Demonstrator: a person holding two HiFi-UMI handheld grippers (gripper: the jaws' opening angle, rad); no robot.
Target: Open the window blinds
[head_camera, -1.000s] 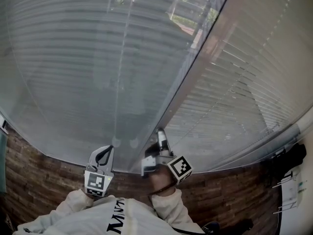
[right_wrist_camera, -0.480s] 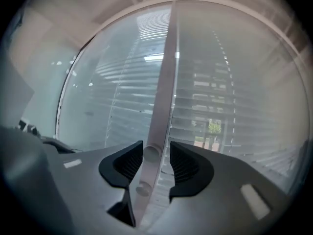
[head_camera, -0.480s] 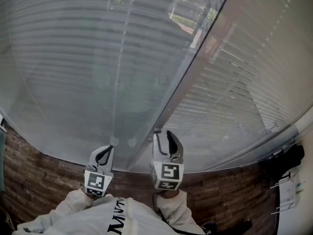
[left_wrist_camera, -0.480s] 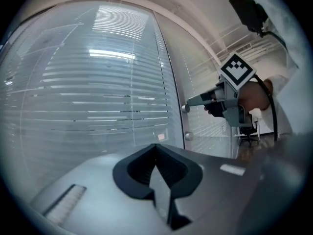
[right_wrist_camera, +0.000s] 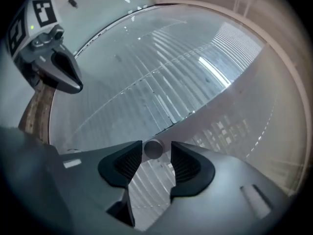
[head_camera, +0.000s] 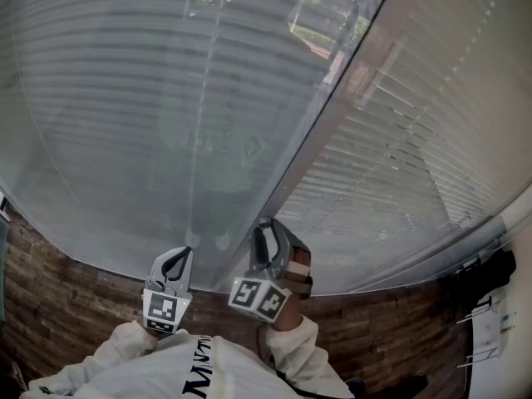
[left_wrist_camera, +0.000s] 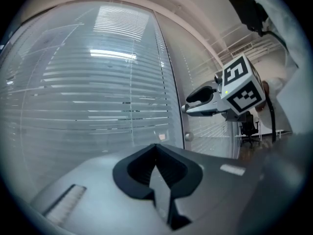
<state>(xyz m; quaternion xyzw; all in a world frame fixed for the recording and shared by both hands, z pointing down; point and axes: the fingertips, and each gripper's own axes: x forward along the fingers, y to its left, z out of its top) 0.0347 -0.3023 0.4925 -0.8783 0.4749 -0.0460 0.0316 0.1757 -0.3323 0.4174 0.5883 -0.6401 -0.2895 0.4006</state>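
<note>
Slatted window blinds [head_camera: 125, 115] hang behind glass on both sides of a grey upright frame [head_camera: 332, 115]. My right gripper [head_camera: 270, 233] points at the foot of that frame. Its jaws have just been opening. In the right gripper view a small round knob [right_wrist_camera: 154, 149] sits between the fingertips [right_wrist_camera: 131, 156] with a gap beside it, so the pads do not press on it. My left gripper [head_camera: 179, 256] hovers to the left with its jaws together and nothing in them. In the left gripper view the right gripper [left_wrist_camera: 195, 99] hangs above a round knob [left_wrist_camera: 189, 137] on the frame.
The floor [head_camera: 66, 306] below the window has a dark brick pattern. The person's white sleeves and shirt [head_camera: 191, 364] fill the bottom edge. A white fitting [head_camera: 490, 322] and a dark object [head_camera: 490, 268] stand at the right. An office chair [left_wrist_camera: 249, 126] shows far right.
The right gripper has rolled about its own line, bringing its marker cube from the right side round to the left, and its jaws have spread. The left gripper has stayed still.
</note>
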